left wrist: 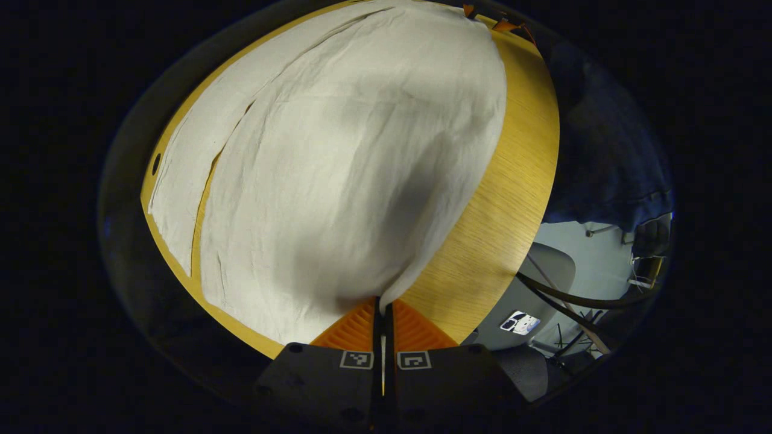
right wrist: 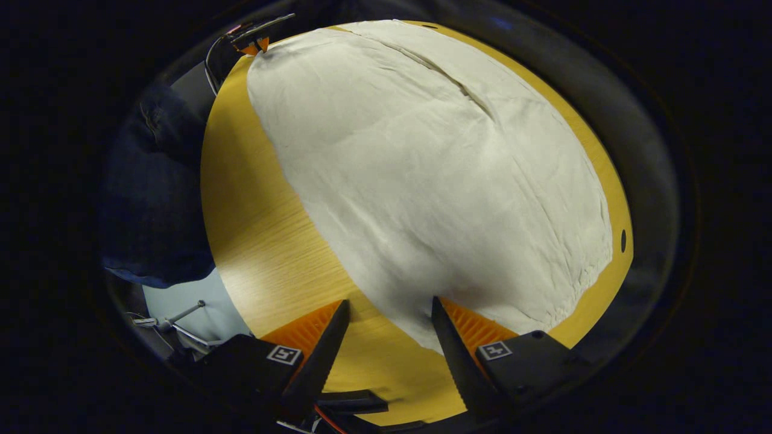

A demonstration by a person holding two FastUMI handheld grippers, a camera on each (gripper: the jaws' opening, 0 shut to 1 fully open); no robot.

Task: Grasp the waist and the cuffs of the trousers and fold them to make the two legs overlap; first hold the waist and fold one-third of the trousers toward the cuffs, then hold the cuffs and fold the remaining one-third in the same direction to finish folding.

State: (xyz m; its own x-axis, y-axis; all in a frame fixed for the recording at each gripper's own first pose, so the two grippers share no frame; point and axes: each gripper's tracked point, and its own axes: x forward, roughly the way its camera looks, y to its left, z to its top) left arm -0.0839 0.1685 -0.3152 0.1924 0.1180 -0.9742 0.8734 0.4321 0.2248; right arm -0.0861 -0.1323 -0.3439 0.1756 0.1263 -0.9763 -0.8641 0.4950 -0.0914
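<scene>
Off-white cloth trousers [left wrist: 338,163]: spread flat on round light-wood surface [left wrist: 512,199]. L hand-held gripper [left wrist: 382,308]: pressed together, pinching trouser edge at 6 o'clock. R hand-held gripper [right wrist: 391,310]: spread, trouser corner betw. fingers.

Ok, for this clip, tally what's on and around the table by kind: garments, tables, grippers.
Trousers: 1, pale, spread on the table
Table: 1, wooden
Grippers: 2, left gripper with fingers closed on the trousers' edge, right gripper open at the other end
Total: 4
</scene>
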